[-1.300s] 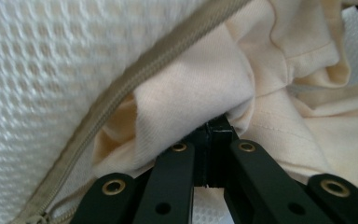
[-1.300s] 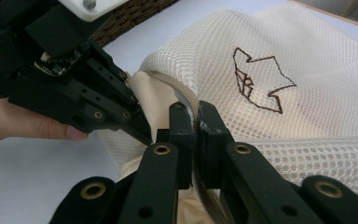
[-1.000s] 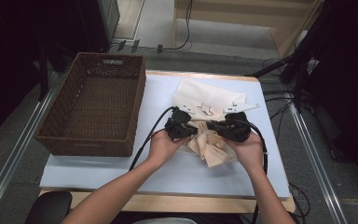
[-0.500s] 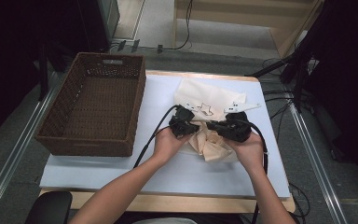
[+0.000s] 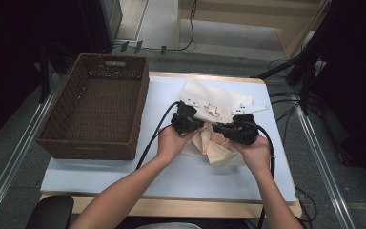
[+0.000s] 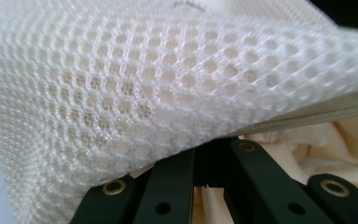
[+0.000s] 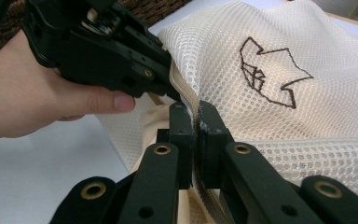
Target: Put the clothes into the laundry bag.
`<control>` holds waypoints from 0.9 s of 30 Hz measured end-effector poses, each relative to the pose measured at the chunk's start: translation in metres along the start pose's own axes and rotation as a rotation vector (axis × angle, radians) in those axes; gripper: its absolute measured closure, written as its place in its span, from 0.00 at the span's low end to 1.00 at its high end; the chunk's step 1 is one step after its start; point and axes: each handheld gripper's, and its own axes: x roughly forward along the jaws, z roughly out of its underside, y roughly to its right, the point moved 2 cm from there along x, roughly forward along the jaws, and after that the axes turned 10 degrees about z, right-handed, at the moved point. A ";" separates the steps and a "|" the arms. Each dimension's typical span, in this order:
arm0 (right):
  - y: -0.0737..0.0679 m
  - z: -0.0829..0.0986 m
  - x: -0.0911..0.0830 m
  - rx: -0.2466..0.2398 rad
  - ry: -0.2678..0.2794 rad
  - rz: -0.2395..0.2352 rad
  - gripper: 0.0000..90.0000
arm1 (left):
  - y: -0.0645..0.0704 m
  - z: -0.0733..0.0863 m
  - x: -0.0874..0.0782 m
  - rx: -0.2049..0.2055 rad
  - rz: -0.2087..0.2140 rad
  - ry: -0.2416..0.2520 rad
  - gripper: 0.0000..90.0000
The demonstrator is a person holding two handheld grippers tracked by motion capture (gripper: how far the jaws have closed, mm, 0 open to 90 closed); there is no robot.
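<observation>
Both the right gripper and, seemingly, the left gripper pinch the mesh bag.

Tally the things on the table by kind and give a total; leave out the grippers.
Wicker basket: 1
White mesh bag: 1
Cream cloth: 1
Total: 3

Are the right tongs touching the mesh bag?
Touching. The right gripper view shows the right tongs shut on the zipper edge of the mesh bag, no gap between jaws and fabric.
</observation>
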 end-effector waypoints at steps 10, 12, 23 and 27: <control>-0.001 0.000 0.002 -0.005 -0.012 -0.006 0.98 | -0.014 0.008 0.019 0.002 -0.039 -0.056 1.00; -0.001 0.001 0.003 -0.007 -0.015 0.000 0.98 | -0.017 0.010 0.021 -0.002 -0.026 -0.078 1.00; 0.002 0.002 0.003 0.007 -0.014 0.006 0.97 | -0.007 0.010 -0.003 -0.012 0.088 -0.086 0.71; 0.003 0.002 0.004 0.013 -0.018 0.007 0.97 | 0.004 0.011 -0.017 0.012 0.120 -0.078 0.58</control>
